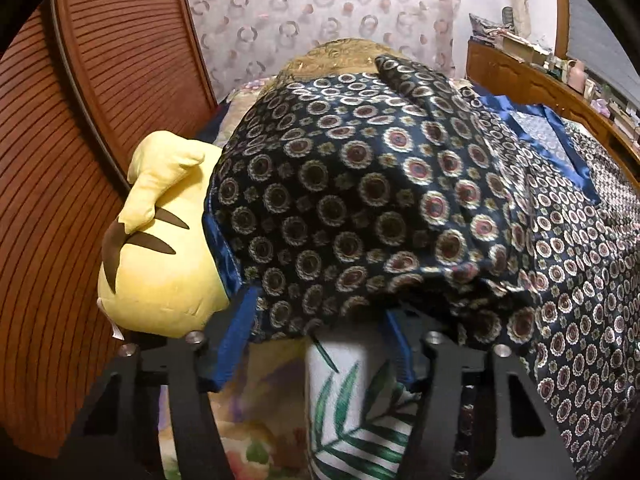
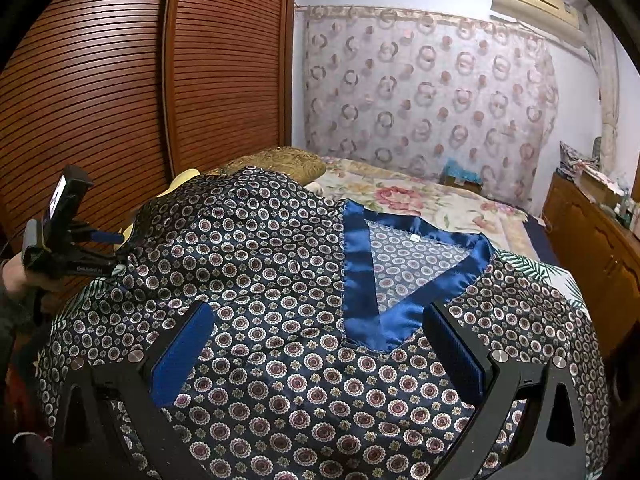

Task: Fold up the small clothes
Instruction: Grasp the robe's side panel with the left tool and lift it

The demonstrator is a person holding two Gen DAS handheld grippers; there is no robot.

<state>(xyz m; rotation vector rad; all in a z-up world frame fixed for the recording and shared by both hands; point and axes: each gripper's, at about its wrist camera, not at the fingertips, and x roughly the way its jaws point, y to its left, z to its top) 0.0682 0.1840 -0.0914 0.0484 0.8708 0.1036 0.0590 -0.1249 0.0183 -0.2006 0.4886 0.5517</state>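
Observation:
A dark navy silk top (image 2: 288, 292) with a circle print and a blue satin V-neck (image 2: 360, 280) lies spread on the bed. My right gripper (image 2: 320, 344) is open and hovers over its front, just below the neckline. My left gripper (image 1: 316, 344) is at the top's left sleeve edge (image 1: 360, 208); the cloth drapes over its fingertips and hides how the jaws stand. In the right wrist view the left gripper (image 2: 120, 258) sits at the garment's raised left edge.
A yellow plush toy (image 1: 160, 248) lies beside the sleeve. A leaf-print sheet (image 1: 352, 412) and a floral bedspread (image 2: 420, 200) lie under the top. A wooden wardrobe (image 2: 120, 80) stands left, a wooden dresser (image 2: 592, 232) right, a curtain (image 2: 420, 92) behind.

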